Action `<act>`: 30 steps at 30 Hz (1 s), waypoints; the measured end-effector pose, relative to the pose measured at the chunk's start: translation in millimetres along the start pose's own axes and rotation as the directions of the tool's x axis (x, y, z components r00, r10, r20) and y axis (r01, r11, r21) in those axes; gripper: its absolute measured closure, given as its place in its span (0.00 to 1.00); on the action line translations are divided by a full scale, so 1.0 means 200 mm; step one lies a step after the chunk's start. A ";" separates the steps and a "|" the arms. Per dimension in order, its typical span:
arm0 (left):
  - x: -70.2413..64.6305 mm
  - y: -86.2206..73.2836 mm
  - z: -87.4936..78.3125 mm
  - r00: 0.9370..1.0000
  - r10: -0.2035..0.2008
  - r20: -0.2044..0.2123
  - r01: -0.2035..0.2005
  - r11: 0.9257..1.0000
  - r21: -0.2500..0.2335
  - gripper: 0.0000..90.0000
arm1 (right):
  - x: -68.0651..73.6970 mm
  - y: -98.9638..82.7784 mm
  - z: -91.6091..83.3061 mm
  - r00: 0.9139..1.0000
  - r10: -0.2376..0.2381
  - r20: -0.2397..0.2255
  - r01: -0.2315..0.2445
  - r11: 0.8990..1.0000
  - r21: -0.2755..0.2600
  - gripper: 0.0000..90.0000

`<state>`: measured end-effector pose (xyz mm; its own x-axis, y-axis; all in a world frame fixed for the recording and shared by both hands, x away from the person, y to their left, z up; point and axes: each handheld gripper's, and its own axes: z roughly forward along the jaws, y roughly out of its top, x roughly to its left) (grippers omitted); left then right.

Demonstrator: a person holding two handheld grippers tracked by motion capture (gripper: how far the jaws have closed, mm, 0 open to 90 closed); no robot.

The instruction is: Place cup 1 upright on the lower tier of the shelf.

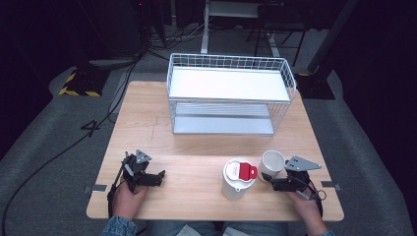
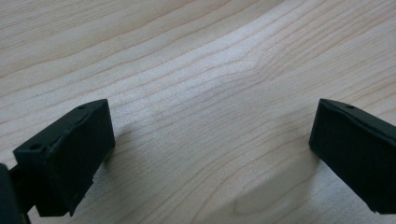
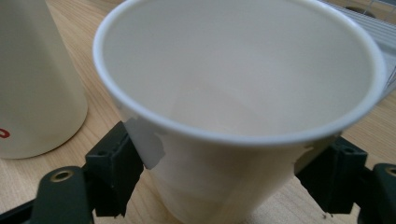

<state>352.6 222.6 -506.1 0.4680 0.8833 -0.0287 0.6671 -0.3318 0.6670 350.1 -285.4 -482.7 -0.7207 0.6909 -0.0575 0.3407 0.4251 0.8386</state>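
On the table's (image 1: 196,147) right side, the right gripper (image 1: 269,179) is clamping a white paper cup (image 1: 272,163) beside a lidded container (image 1: 238,179). Left gripper (image 1: 160,177) is resting spread wide, grasping nothing.

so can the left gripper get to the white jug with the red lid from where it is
Probably yes. The left gripper is open and holds nothing, and bare table lies between it and the jug. The right gripper is shut on the paper cup on the jug's far side.

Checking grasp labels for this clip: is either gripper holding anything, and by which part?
The right gripper is shut on the white paper cup, clamped across its side wall below the rim. The left gripper is open, holding nothing.
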 end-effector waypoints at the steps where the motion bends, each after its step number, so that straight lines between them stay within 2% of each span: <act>1: 0.00 0.00 0.00 1.000 0.001 0.000 -0.001 1.000 0.001 0.01 | 0.00 0.00 0.00 1.000 0.003 0.001 -0.003 1.000 0.002 0.26; 10: 0.00 0.00 0.00 1.000 0.001 0.000 -0.001 1.000 0.001 0.01 | -0.01 0.02 -0.03 0.999 0.033 -0.009 -0.033 0.999 0.000 0.26; 16: 0.00 0.00 0.00 1.000 0.002 0.000 -0.002 1.000 0.002 0.01 | -0.02 0.09 -0.07 0.999 0.041 -0.009 -0.041 0.999 0.004 0.26; 27: 0.00 0.00 0.00 1.000 -0.002 0.000 0.002 1.000 0.000 0.01 | -0.05 0.20 -0.08 0.999 0.047 -0.007 -0.047 0.999 0.003 0.26; 30: 0.00 0.00 0.00 1.000 -0.002 0.000 0.002 1.000 0.000 0.01 | -0.07 0.26 -0.09 0.999 0.048 -0.008 -0.048 0.999 -0.006 0.26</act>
<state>352.8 222.4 -506.1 0.4668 0.8839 -0.0304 0.6682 -0.3300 0.6668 366.4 -282.9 -429.3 -0.7082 0.7059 -0.0124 0.3719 0.3879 0.8434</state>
